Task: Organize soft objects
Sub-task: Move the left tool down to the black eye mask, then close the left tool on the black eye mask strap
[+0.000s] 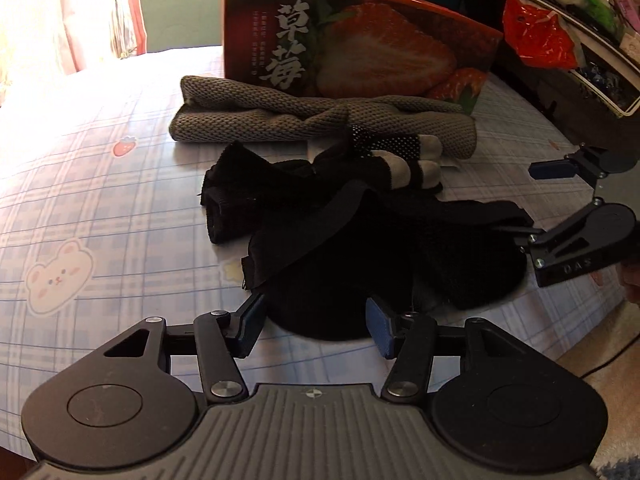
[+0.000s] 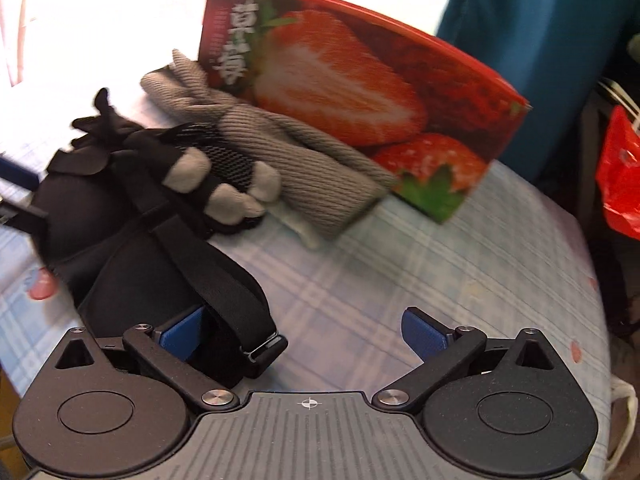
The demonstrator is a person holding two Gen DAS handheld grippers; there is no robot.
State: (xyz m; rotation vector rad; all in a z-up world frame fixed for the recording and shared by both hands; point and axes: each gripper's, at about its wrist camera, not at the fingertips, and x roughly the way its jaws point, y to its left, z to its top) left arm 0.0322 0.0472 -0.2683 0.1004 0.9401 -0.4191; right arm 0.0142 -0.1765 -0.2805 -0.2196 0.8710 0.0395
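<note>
A pile of soft things lies on the checked tablecloth (image 1: 100,184): a grey knitted scarf (image 1: 260,120) (image 2: 304,140), a black glove with grey fingertips (image 1: 404,160) (image 2: 224,184), and a black padded item with a strap (image 1: 360,248) (image 2: 168,248). My left gripper (image 1: 316,326) is open at the near edge of the black item, nothing between its pads. My right gripper (image 2: 304,332) is open, its left pad beside the black strap; it also shows in the left wrist view (image 1: 540,208) at the right of the pile.
A red strawberry-print box (image 1: 352,44) (image 2: 360,92) stands upright behind the scarf. A red plastic bag (image 1: 540,36) (image 2: 620,176) hangs at the right by a cluttered shelf (image 1: 600,52). The table edge curves at the right.
</note>
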